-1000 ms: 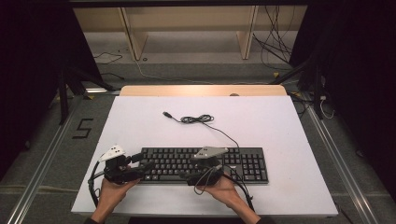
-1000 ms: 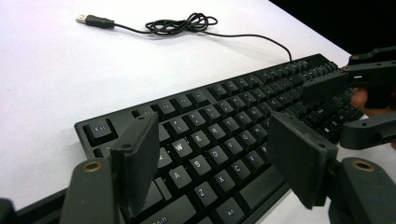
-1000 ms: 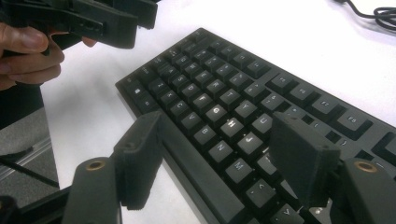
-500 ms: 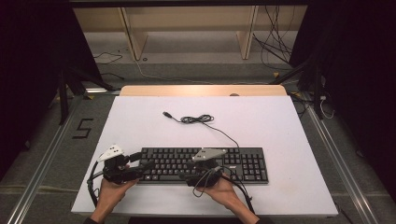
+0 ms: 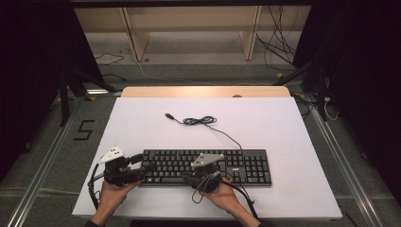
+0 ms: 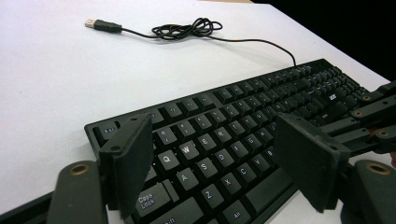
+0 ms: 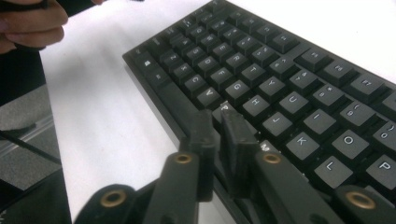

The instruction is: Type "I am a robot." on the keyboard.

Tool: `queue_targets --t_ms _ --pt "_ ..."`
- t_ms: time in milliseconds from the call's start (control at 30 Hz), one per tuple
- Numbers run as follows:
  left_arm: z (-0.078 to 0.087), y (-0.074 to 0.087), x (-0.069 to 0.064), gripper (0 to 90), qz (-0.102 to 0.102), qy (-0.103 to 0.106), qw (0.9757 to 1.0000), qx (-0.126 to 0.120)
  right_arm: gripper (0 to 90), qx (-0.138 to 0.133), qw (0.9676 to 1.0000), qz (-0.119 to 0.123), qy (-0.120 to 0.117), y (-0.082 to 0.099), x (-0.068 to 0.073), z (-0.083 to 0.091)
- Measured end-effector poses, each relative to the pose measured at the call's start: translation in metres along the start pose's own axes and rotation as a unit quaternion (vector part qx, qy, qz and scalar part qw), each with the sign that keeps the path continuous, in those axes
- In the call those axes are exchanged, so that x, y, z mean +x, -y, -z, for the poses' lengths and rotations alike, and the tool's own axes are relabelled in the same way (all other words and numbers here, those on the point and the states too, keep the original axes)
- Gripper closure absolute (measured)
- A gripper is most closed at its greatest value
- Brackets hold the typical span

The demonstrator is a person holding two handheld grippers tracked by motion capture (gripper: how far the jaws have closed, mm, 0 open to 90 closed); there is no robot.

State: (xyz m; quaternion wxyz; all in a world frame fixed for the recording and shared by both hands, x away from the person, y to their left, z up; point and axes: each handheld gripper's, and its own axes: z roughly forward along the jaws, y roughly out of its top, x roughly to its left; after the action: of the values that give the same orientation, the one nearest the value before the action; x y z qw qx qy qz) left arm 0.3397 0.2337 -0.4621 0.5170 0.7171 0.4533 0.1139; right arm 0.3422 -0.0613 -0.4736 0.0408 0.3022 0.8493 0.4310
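Observation:
A black keyboard (image 5: 246, 165) lies along the near part of the white table (image 5: 265, 123). Its cable (image 5: 198, 120) is coiled behind it, ending in a USB plug (image 5: 169, 115). My left gripper (image 5: 147, 171) is at the keyboard's left end, jaws wide apart over the Q-A-Z keys (image 6: 187, 163) and touching nothing; they have widened a little. My right gripper (image 5: 189, 177) sits at the front edge near the middle. In the right gripper view its jaws (image 7: 219, 126) have just been closing and now stand almost together by the space bar, with nothing between them.
A wooden shelf unit (image 5: 189, 28) stands beyond the table's far edge, with loose cables (image 5: 279, 42) on the floor around it. A "5" mark (image 5: 82, 130) is on the floor at the left. The person's other hand (image 7: 28, 23) is in the right gripper view's top left corner.
The right gripper's jaws have drawn together at the keyboard's front edge. Both hands and the keyboard stay where they were.

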Motion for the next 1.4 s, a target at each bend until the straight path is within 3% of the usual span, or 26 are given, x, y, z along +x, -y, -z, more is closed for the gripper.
queue_targets --t_ms 167,1067,1167,1400 --pt "0.0 0.0 0.0 28.4 0.0 0.0 1.0 0.0 90.0 0.008 1.0 0.001 0.003 0.002 -0.001 -0.004" --pt "-0.001 0.0 -0.001 28.4 -0.001 0.001 1.0 0.0 90.0 0.028 0.9996 0.001 0.006 0.006 0.0 -0.012" --pt "-0.001 0.0 0.0 28.4 -0.001 0.002 1.0 -0.001 86.5 0.017 0.9998 -0.008 -0.005 0.004 -0.001 -0.009" --pt "-0.001 0.0 -0.001 28.4 -0.002 0.001 1.0 -0.001 79.7 -0.019 0.9996 -0.019 -0.006 0.0 -0.006 0.001"
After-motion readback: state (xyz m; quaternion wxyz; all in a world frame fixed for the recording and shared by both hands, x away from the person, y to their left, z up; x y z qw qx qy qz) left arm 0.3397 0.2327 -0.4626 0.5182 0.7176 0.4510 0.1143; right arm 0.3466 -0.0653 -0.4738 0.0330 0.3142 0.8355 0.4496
